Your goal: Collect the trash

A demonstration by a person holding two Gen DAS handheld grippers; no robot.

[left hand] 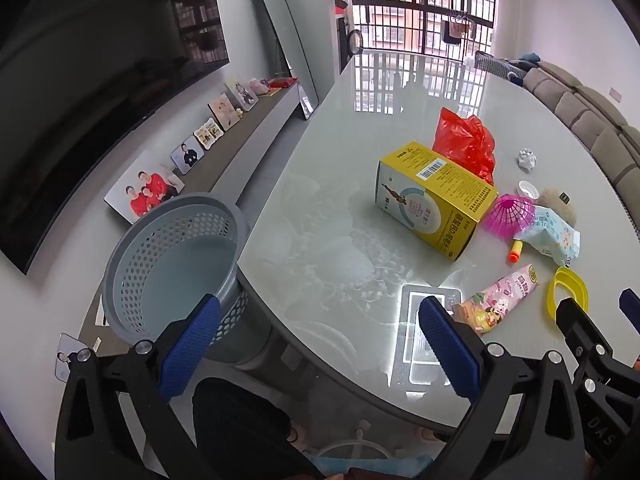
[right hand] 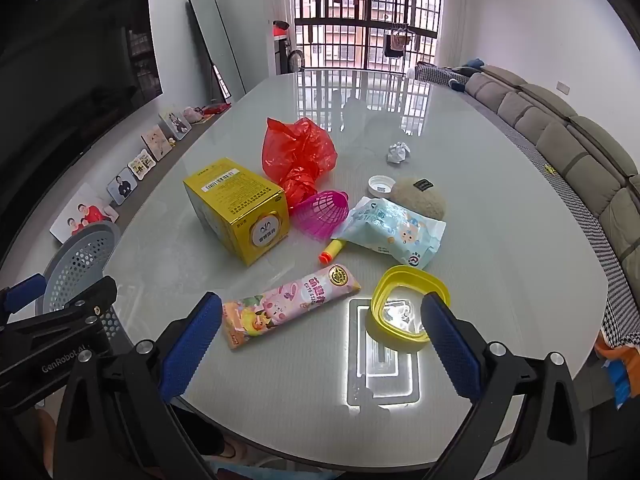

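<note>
A grey perforated waste basket [left hand: 172, 264] stands empty beside the table's left edge; it also shows in the right wrist view [right hand: 80, 260]. On the glossy table [right hand: 500, 208] lie a yellow box [right hand: 236, 208], a red plastic bag [right hand: 298, 156], a pink mesh cup [right hand: 322, 212], a pink snack wrapper [right hand: 288, 306], a wet-wipe pack [right hand: 392, 232], a yellow ring lid [right hand: 404, 308], a crumpled paper ball [right hand: 398, 153], a white cap [right hand: 380, 184] and an orange-tipped foam dart [right hand: 332, 251]. My left gripper [left hand: 320, 344] is open, empty, at the table's near edge by the basket. My right gripper [right hand: 320, 344] is open, empty, just short of the wrapper and ring lid.
A beige plush lump [right hand: 420, 198] lies behind the wipes. A grey sofa [right hand: 568, 148] runs along the right. A TV [left hand: 100, 80], photo frames [left hand: 148, 190] on a low shelf and a leaning mirror [left hand: 284, 44] are at the left. A barred window [right hand: 368, 12] is at the far end.
</note>
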